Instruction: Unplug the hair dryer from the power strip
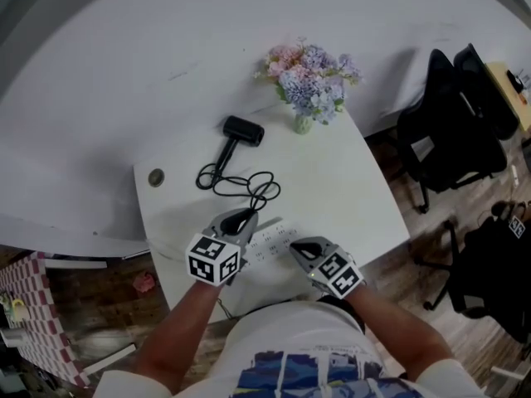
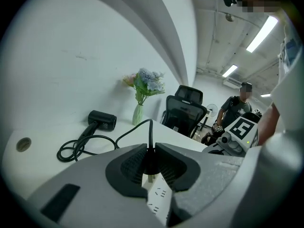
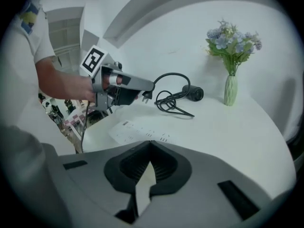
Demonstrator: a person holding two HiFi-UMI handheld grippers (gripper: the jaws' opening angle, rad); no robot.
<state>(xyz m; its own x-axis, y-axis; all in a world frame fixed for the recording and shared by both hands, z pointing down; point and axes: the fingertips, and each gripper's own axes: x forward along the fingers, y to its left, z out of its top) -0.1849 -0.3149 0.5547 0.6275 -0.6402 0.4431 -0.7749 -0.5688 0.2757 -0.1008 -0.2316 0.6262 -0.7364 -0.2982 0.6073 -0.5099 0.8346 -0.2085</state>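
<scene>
The pull itself looks done. The left tool (image 2: 151,148) is clamped on the black plug (image 2: 151,161) of the hair dryer's cable, with the ribbed pads pressed on either side of the plug body. In the left gripper view the metal pins show bare below the pads, above the white flat power strip (image 1: 272,237). The right gripper view confirms it: the plug hangs in the air with its pins free, clear of the sockets.

The right tool (image 3: 151,144) sits at the near end of the strip. Its jaws are drawn together at the tips. A pale sliver shows in the slit behind them, and it cannot be told whether that is the strip's edge or the white surface (image 1: 348,181) below. By its place it seems to be steadying the strip.

The black hair dryer (image 1: 243,131) lies on its side well back on the surface, near a small green vase of pastel flowers (image 1: 311,81). Its thin black cable (image 1: 241,185) lies in loose loops between the dryer and the left tool.

What remains is probably only putting things down. The plug should go onto bare surface beside the cable loops, away from the sockets, before the left jaws part. The cable should stay slack so the dryer is not dragged, and the right tool can then lift off the strip.
</scene>
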